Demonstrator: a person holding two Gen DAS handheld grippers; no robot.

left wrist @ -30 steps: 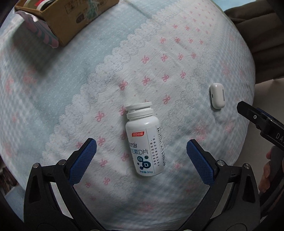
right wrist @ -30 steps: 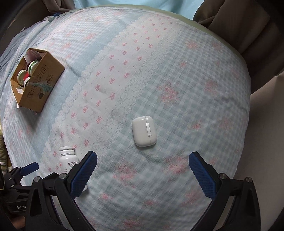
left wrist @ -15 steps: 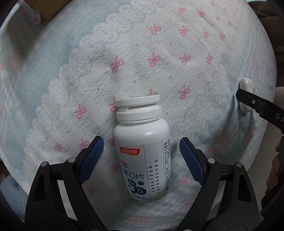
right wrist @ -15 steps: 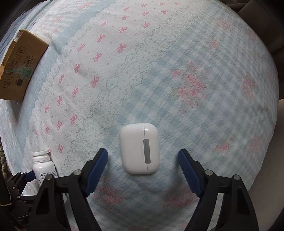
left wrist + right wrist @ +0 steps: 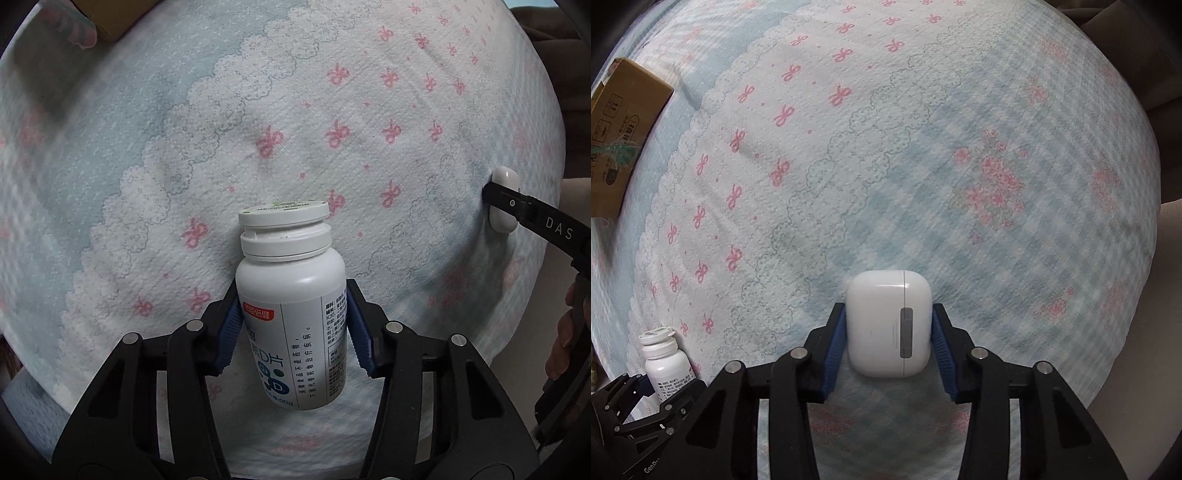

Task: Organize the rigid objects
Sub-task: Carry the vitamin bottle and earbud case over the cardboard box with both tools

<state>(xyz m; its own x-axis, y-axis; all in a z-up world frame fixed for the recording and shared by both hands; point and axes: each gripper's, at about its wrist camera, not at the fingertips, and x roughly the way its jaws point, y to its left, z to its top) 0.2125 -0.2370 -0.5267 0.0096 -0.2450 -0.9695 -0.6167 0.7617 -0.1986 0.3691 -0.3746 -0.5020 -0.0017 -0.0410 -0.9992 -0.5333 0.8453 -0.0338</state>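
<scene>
My left gripper (image 5: 291, 326) is shut on a white pill bottle (image 5: 291, 295) with a white cap, its blue pads pressing both sides of the body. The bottle also shows in the right wrist view (image 5: 665, 360), at the lower left. My right gripper (image 5: 888, 338) is shut on a white earbud case (image 5: 888, 325), blue pads on both its sides. The case also shows in the left wrist view (image 5: 504, 177), at the right edge, partly behind a black finger (image 5: 524, 210) of the right gripper. Both objects are over a patterned bedspread (image 5: 886, 147).
A brown cardboard box (image 5: 620, 136) stands on the bed at the far left; its corner shows in the left wrist view (image 5: 110, 18), at the top left. The bed's edge and pale floor (image 5: 1167, 295) lie to the right. Dark fabric (image 5: 1145, 48) hangs at the upper right.
Both grippers moved forward and closed: the left one around the pill bottle, the right one around the earbud case. Both were open a second ago.
</scene>
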